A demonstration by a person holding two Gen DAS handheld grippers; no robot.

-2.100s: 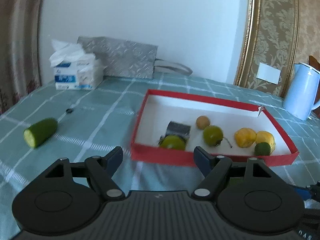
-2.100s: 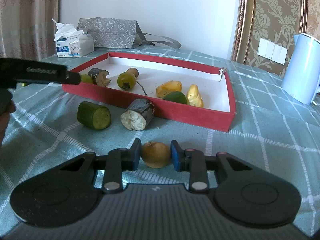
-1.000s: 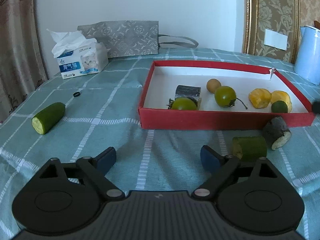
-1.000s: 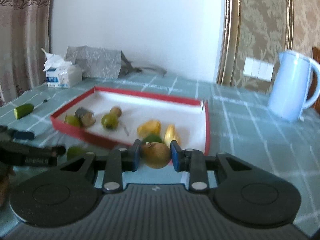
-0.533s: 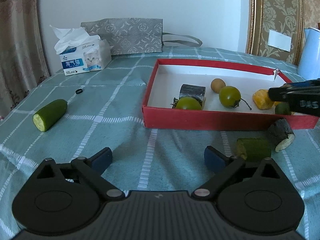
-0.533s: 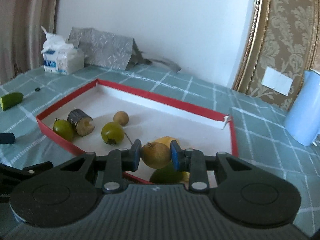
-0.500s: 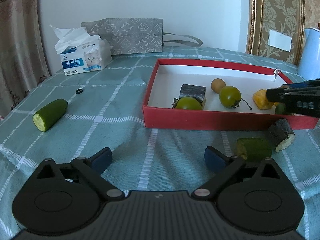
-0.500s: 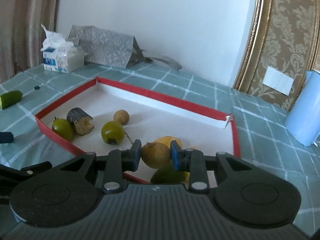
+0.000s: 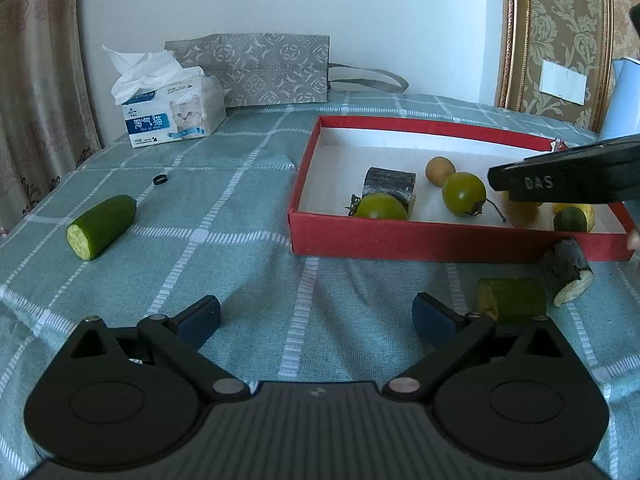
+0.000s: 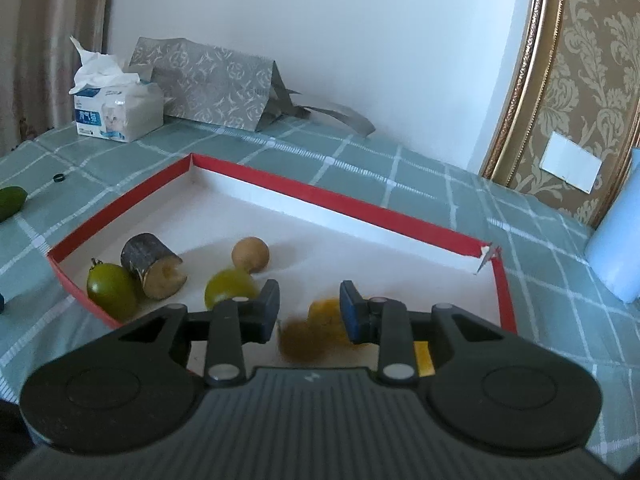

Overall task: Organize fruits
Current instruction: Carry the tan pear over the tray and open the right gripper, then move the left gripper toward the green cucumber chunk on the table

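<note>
My right gripper hangs open over the red box; a blurred brown round fruit is dropping just below its jaws, free of them. In the box lie two green tomatoes, a dark cut piece, a small brown fruit and yellow fruit. My left gripper is open and empty above the tablecloth in front of the box. The right gripper's side shows over the box's right end. A cucumber piece and a dark cut piece lie outside the box.
Another cucumber piece and a small black ring lie on the cloth at left. A tissue box and a grey paper bag stand at the back. A pale blue kettle stands right of the box.
My right gripper carried the brown fruit over the box, then opened; the fruit has left the jaws and is falling. My left gripper stayed open and nearly still.
</note>
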